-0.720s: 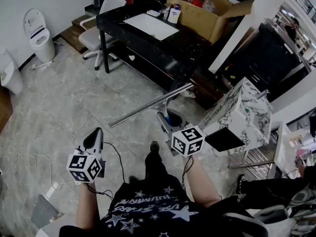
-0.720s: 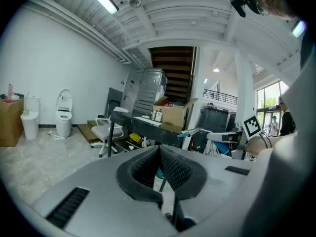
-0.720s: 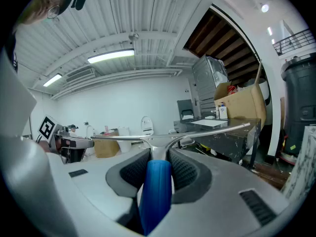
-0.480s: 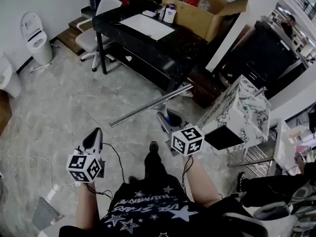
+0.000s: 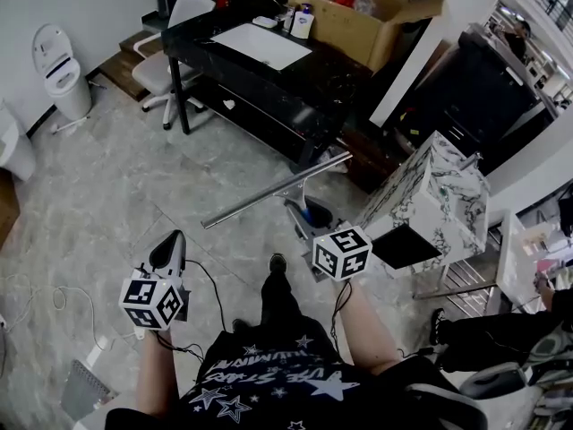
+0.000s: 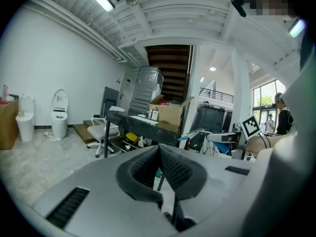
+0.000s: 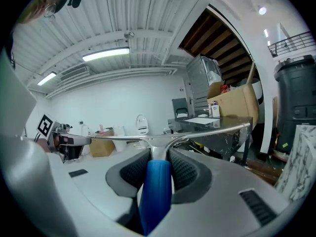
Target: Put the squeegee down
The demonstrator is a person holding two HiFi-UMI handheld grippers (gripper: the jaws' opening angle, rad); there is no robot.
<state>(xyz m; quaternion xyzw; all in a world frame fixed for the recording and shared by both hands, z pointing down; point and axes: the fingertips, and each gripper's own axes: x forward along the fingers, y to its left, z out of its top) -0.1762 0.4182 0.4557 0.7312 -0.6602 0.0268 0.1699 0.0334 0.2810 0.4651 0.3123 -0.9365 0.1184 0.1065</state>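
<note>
My right gripper (image 5: 304, 214) is shut on the blue handle (image 7: 155, 186) of the squeegee (image 5: 273, 190), whose long metal blade bar stretches across in the air above the floor, in front of the black desk (image 5: 295, 83). In the right gripper view the blade bar (image 7: 168, 136) runs level across the picture just past the jaws. My left gripper (image 5: 169, 251) hangs low at the left over the floor, its jaws shut with nothing between them (image 6: 159, 168).
A white swivel chair (image 5: 170, 47) stands left of the desk. A cardboard box (image 5: 363, 16) and bottles sit on the desk top. A marble-patterned cabinet (image 5: 434, 200) is at the right, a white bin (image 5: 55, 59) at the far left. Grey tiled floor (image 5: 98, 186) lies below.
The view has shifted slightly; the squeegee and both grippers keep nearly the same places.
</note>
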